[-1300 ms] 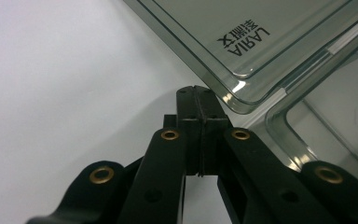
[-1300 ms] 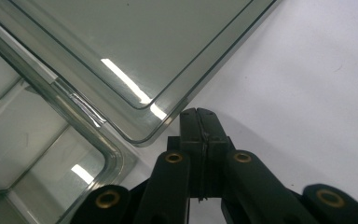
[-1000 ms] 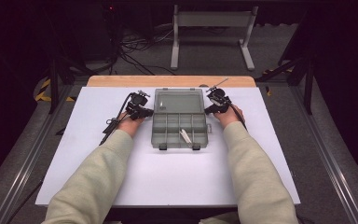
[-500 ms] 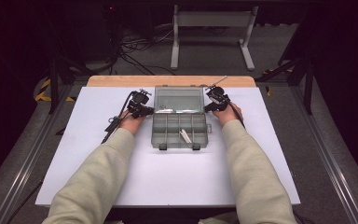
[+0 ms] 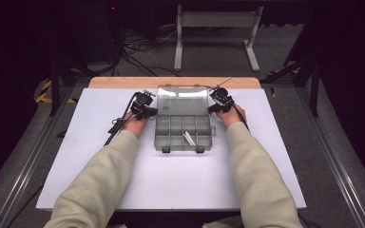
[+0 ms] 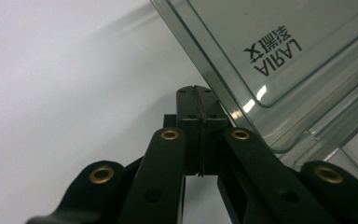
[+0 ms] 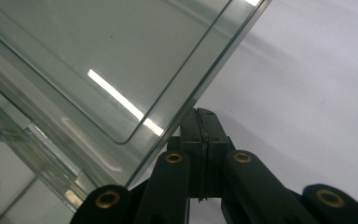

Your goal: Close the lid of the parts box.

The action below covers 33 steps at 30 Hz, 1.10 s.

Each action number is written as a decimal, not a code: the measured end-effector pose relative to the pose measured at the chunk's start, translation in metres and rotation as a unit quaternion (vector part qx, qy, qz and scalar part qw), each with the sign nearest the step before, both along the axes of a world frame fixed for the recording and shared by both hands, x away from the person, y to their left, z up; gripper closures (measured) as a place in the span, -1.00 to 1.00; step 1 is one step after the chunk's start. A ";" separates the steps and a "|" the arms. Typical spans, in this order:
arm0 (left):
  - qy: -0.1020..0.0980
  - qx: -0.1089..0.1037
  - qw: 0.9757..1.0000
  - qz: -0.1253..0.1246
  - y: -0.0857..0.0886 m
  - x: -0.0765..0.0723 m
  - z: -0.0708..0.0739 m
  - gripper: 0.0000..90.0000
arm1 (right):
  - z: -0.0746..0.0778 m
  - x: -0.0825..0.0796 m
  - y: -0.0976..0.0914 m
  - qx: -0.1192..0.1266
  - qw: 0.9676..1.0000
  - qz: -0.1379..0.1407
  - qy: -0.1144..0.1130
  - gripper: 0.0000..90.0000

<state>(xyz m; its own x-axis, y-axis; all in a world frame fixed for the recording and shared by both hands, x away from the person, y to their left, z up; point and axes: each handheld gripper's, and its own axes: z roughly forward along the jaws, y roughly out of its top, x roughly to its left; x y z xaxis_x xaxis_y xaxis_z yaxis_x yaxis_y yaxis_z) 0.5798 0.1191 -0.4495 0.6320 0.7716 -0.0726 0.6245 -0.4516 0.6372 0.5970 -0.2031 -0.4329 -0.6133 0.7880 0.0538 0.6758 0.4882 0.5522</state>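
Nearest to me, both pale sleeves (image 5: 100, 185) come up from the bottom edge of the high view, laid over the white table (image 5: 180, 185). Past them sits the clear compartment box (image 5: 180, 133), at the middle of the table, its front latches toward me. A small white piece (image 5: 188, 137) lies in one of its front compartments.

The box's lid (image 5: 181, 99) stands raised at the far side. My left gripper (image 5: 145, 110) is just beside the lid's left edge, and in the left gripper view its jaws are pressed together with nothing between them, the tip right against the lid's rim (image 6: 242, 93). My right gripper (image 5: 220, 101) mirrors it at the lid's right edge; its own view shows the jaws likewise closed empty, the tip meeting the lid's edge (image 7: 186, 100).

Against the frames from a second ago, I see no change: both hands, the box and the lid sit where they were.

Beyond the table, a wooden strip (image 5: 171, 81), then cables and a grey stand (image 5: 216, 28) on the floor.
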 end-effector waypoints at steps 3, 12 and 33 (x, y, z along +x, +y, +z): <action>0.000 -0.005 1.000 0.004 0.000 0.000 0.000 0.99 | 0.000 0.000 0.000 0.003 1.000 -0.005 -0.006 1.00; -0.009 -0.021 1.000 0.011 0.002 0.000 0.005 0.99 | 0.006 -0.002 -0.002 0.015 1.000 -0.012 -0.019 1.00; -0.035 -0.016 0.999 0.010 0.003 -0.003 0.014 0.99 | 0.018 -0.006 -0.003 0.026 0.998 -0.021 -0.056 1.00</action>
<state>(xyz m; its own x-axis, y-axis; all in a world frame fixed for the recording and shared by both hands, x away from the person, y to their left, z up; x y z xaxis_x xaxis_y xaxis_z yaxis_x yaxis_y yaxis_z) 0.5763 0.1223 -0.4357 0.6204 0.7824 -0.0540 0.5866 -0.4173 0.6941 0.5911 -0.2065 -0.4153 -0.5848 0.8107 0.0284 0.6272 0.4296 0.6496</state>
